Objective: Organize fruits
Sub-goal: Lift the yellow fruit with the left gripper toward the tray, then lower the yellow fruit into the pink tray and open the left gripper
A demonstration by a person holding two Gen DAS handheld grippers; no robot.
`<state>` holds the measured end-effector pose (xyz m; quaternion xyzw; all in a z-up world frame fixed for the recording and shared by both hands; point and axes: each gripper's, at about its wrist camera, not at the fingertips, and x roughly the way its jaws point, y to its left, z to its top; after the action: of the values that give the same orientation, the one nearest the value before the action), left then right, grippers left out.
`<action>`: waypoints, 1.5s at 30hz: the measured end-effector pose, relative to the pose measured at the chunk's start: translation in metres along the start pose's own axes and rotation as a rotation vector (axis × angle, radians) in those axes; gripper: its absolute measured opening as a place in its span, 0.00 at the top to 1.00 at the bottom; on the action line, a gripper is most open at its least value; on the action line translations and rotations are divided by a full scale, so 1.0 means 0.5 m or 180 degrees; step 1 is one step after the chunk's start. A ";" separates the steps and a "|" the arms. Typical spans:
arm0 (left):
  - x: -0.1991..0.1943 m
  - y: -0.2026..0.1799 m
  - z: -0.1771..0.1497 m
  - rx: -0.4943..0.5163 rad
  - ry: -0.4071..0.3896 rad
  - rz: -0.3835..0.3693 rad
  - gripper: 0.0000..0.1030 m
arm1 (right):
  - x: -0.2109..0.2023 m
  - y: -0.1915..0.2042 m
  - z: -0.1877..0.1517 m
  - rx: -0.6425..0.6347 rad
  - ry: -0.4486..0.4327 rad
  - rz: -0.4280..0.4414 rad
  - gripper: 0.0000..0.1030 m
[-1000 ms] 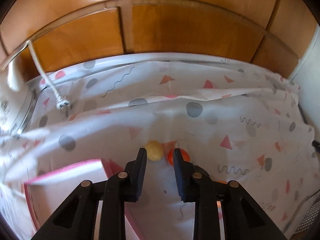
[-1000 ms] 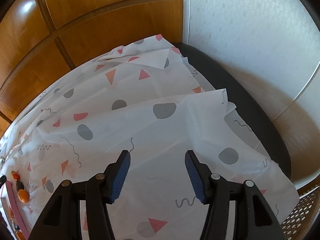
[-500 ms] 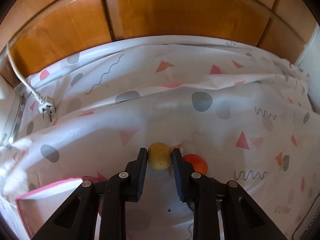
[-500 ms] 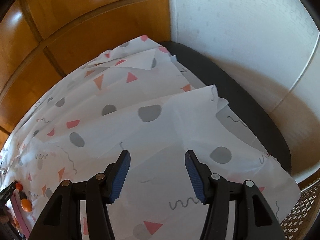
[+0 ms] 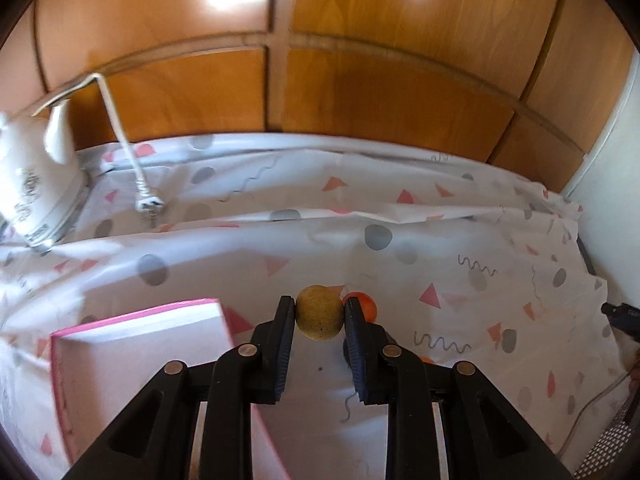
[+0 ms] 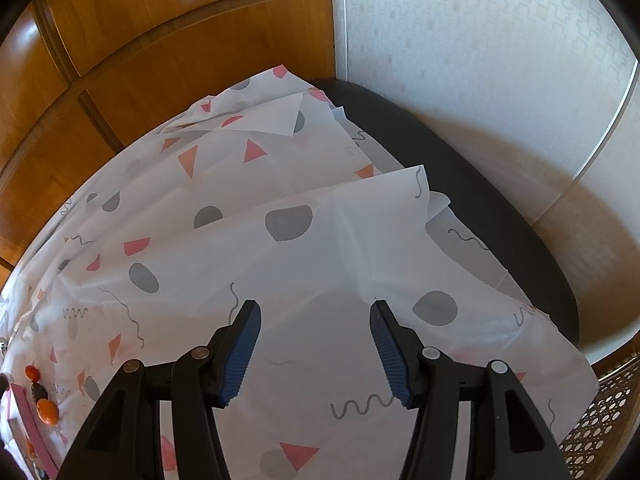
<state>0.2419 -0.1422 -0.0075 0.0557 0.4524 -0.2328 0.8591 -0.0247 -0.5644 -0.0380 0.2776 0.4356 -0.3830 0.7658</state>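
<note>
Fruit first: the left gripper [image 5: 319, 318] has its two black fingers [image 5: 283, 328] closed to a narrow gap against a round yellow-brown fruit [image 5: 319, 317], one pad pressing each side, so the fruit sits clamped between the tips above the patterned tablecloth [image 5: 400, 264]. Whether its underside touches the cloth cannot be told from this angle. To the left of the tongs lies a pink-edged box [image 5: 140, 344], its near part cut off by the frame and partly covered by the gripper's arm. Farther left, at the edge of the left wrist view, a white appliance [image 5: 36, 188] is blurred and half out of frame, with a white cord and plug [image 5: 149, 204] resting on the cloth beside it. Just right of the clamped fruit, an orange fruit [image 5: 366, 306] peeks from behind the right-hand finger, mostly hidden (only its upper curve shows). The right gripper [image 6: 315, 350] is spread wide, blue-ribbed pads [image 6: 240, 354] well apart, holding nothing and hanging over bare cloth. In the right wrist view's lower left corner several small orange fruits [image 6: 47, 411] and a dark one lie next to the pink edge, too small to identify.
</note>
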 end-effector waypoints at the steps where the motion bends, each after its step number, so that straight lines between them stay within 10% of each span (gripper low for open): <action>1: -0.014 0.009 -0.003 -0.0051 -0.0026 0.0031 0.75 | 0.000 -0.001 0.000 0.0004 0.0002 -0.0003 0.44; 23: -0.144 0.255 -0.218 -0.1173 -0.0052 0.0731 0.75 | 0.002 -0.007 -0.010 0.0046 -0.0011 -0.0074 0.44; 45: -0.202 0.205 -0.342 -0.0945 -0.0307 0.0911 0.69 | 0.003 0.058 -0.026 -0.0459 0.0024 0.0079 0.44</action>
<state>0.1108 0.0361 -0.0381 -0.0190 0.4277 -0.0417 0.9028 -0.0061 -0.5391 -0.0430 0.2286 0.4615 -0.3400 0.7869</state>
